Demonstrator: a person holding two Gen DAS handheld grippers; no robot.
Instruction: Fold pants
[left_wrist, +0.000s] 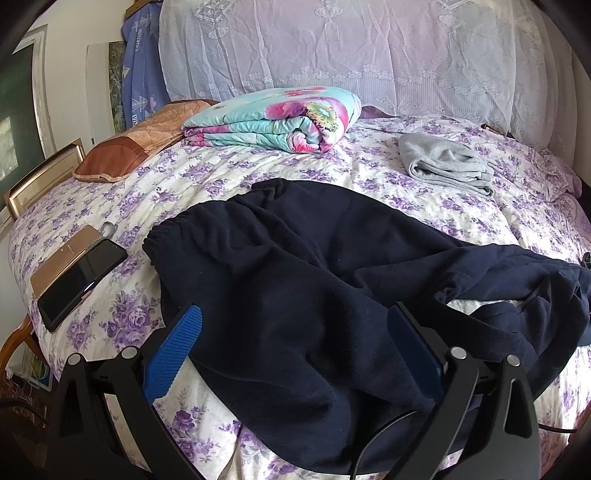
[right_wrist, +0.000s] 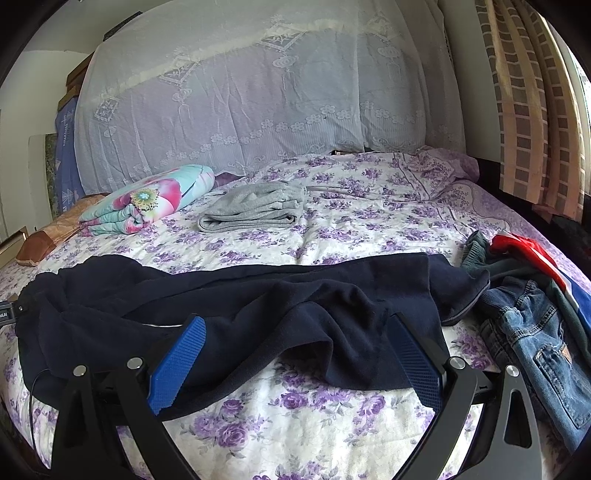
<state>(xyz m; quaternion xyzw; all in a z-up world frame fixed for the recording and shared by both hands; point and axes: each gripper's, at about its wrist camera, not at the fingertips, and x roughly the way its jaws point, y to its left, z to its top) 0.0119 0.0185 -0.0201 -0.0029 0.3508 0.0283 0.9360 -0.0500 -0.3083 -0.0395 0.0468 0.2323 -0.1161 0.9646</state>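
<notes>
Navy pants (left_wrist: 295, 280) lay rumpled across the floral bedspread (left_wrist: 110, 206). Left gripper (left_wrist: 295, 314), jaws spread wide and empty, hovered over the pants' waist end. Right gripper (right_wrist: 299, 325), equally wide and empty, hovered over the pants' leg end beside the jeans (right_wrist: 532, 325).

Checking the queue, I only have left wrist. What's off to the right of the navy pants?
Observer: A pile of unfolded clothes lies past the leg hem of the navy pants.
Operator: What's in it?
Observer: Blue jeans nearest the camera.
Operator: Anything else?
Observer: A red garment on top, farther back.
Operator: Right tool holding anything?
Observer: No, the right tool is open over a fold of the pants.
</notes>
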